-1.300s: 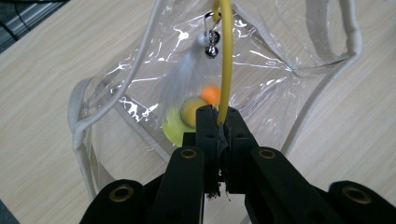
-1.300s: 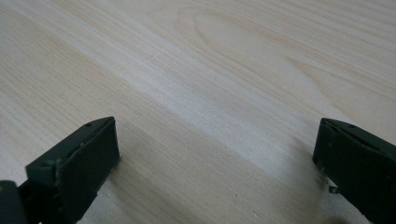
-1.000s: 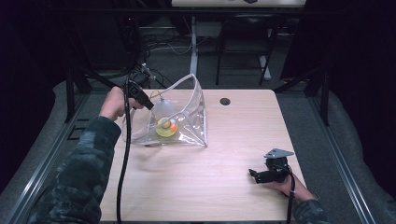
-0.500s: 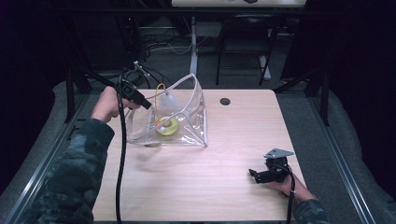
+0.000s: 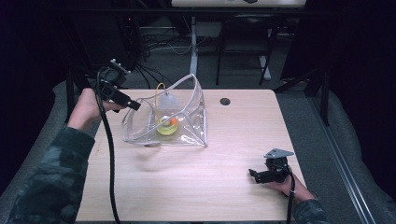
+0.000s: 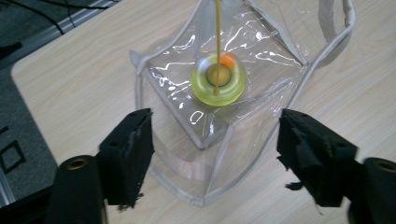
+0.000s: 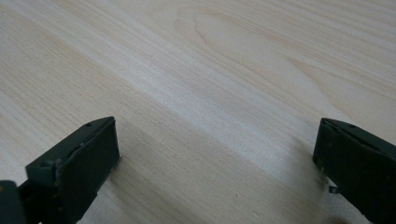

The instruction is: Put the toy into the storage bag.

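Clear plastic bag (image 6: pixel 224 116) sits below your left hand-held gripper (image 6: pixel 215 154), whose empty jaws have just been opening; your right hand-held gripper (image 7: pixel 215 154) gapes, empty, over bare surface (image 5: pixel 187 182).

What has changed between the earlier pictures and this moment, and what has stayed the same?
The left gripper has drawn back from the clear bag toward the table's left edge; its fingers have just been opening, nothing between them. The yellow ring toy lies inside the bag. The right gripper stays resting, open, on the table.

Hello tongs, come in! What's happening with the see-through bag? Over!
Left tongs just opening, off the clear bag. Right tongs open, idle on table. Yellow ring toy inside bag. Nothing blocking.
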`<state>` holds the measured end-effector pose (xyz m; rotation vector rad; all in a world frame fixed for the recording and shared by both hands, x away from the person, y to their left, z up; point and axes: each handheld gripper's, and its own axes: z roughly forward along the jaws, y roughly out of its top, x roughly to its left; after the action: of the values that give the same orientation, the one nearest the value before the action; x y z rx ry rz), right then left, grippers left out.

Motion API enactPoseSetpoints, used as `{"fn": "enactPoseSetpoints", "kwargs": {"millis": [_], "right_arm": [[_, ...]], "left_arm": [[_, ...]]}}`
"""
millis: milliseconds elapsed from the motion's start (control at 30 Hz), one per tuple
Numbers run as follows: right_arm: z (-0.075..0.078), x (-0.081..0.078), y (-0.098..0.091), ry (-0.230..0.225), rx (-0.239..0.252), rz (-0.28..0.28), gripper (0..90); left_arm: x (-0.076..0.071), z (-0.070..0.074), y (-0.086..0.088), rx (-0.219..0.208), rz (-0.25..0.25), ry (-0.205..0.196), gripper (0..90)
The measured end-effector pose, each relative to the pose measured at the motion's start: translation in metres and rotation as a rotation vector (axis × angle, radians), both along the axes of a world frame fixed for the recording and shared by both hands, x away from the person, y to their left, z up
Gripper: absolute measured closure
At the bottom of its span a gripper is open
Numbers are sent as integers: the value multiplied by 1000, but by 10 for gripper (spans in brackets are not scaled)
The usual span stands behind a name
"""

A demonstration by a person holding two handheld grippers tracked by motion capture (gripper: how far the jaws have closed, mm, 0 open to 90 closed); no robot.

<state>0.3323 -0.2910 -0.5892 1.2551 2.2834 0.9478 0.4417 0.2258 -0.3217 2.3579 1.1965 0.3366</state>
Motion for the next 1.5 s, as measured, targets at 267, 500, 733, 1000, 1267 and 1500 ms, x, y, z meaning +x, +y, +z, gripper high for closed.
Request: {"fn": "enactPoseSetpoints", "kwargs": {"millis": [267,500,733,1000,1267,1500], "right_arm": [[0,0,0,-2,4,-3,0],[0,0,0,-2,3,-4,0],[0,0,1,-3,6,-6,0],[0,0,1,-2,6,-7,0],[0,0,1,-3,5,-7,0],[0,0,1,-3,5,-7,0]], "left_arm": [[-33,10,15,-4,18,-79,141],[-60,-7,30,-6,46,-83,70],[-75,-37,46,49,102,-72,18],[-84,-79,59,40,137,-28,1],[-93,-123,66,24,160,19,1],[-98,-152,69,-14,167,64,0]]}}
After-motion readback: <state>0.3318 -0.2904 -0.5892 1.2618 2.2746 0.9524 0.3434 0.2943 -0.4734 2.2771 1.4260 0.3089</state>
